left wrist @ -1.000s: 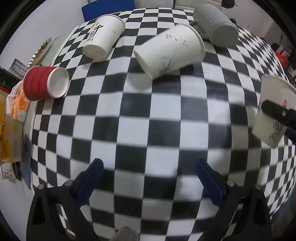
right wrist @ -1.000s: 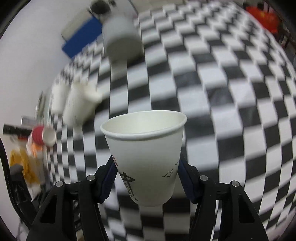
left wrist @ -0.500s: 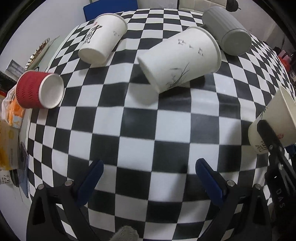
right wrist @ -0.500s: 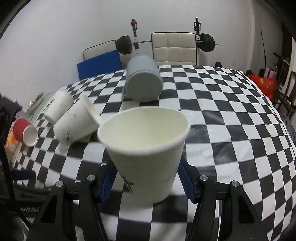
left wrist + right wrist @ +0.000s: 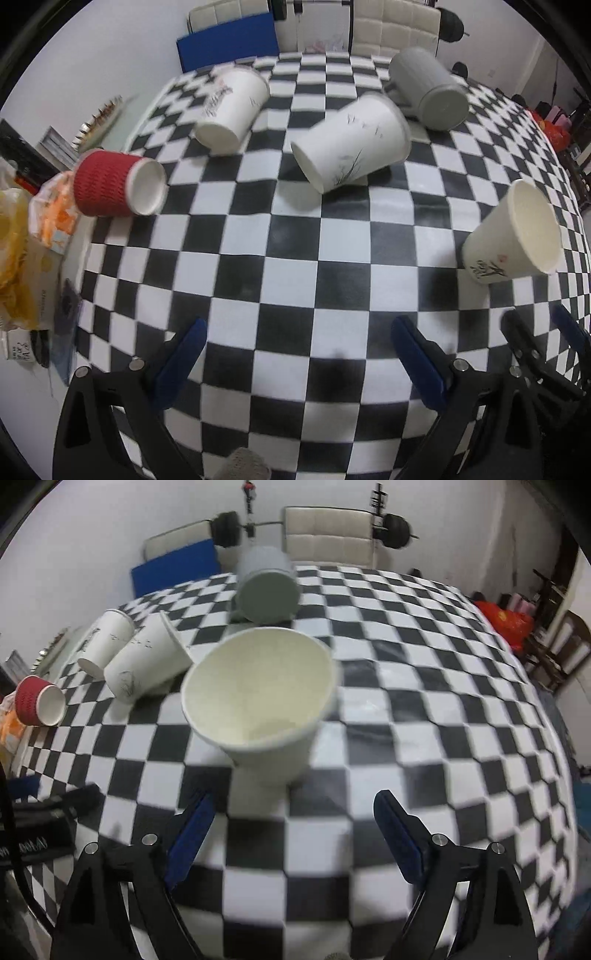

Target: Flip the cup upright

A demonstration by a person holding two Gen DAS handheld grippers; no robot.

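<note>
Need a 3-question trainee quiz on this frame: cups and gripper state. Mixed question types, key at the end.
1. True or false: the right gripper is shut on the white paper cup.
2. How many cups lie on their sides on the checkered table?
   A. two  B. three  C. four
3. Fill in: the cup lying nearest the table's left edge is the ____ ribbed cup.

Key
1. False. Its jaws stand apart and the cup stands free, mouth up, ahead of them.
2. C. The red one, the two white printed cups, and the grey cup.
3. red
</note>
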